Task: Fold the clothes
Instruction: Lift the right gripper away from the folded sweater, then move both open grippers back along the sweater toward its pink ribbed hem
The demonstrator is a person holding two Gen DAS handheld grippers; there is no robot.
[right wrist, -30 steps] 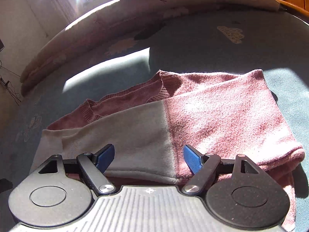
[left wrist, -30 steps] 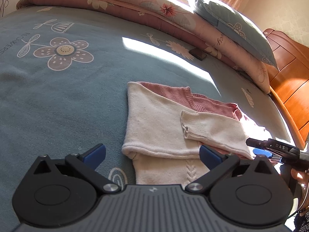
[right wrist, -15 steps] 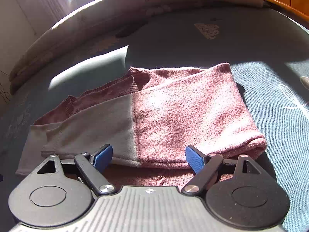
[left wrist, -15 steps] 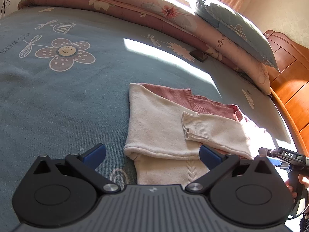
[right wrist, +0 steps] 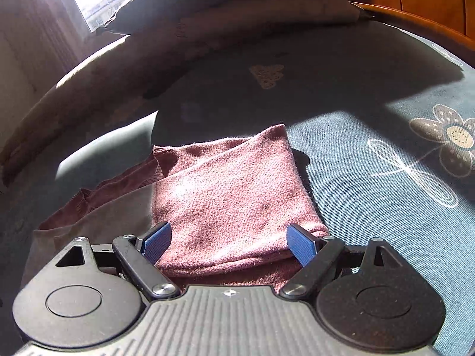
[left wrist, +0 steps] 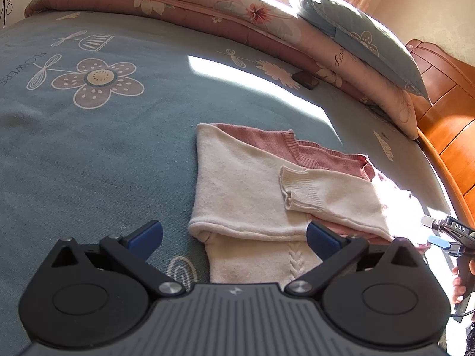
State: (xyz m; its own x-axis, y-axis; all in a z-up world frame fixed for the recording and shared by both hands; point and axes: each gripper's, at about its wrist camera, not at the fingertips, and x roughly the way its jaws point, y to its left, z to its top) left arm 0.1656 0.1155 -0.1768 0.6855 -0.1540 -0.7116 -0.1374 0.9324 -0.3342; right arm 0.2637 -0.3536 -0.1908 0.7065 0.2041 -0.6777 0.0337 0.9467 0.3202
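Note:
A cream and pink knit sweater (left wrist: 243, 184) lies folded on the blue flowered bedsheet (left wrist: 89, 148), with a cream sleeve (left wrist: 326, 192) laid across it. My left gripper (left wrist: 233, 233) stands open just above the sweater's near cream edge, its pads apart from the cloth. In the left wrist view my right gripper (left wrist: 432, 230) shows at the far right edge, beside the sweater's sunlit pink end. Seen from the right wrist, the right gripper (right wrist: 228, 238) is open over the folded pink end (right wrist: 231, 184), the pads on either side without pressing it.
A rolled floral quilt (left wrist: 207, 9) and a blue pillow (left wrist: 356, 35) line the far side of the bed. A wooden headboard (left wrist: 445, 118) rises at the right. A small dark object (left wrist: 305, 80) lies near the quilt. A person's hand (left wrist: 458, 287) holds the right gripper's handle.
The right gripper has slid along the sweater toward its pink end and drawn back to the edge of the left wrist view. The left gripper has stayed still.

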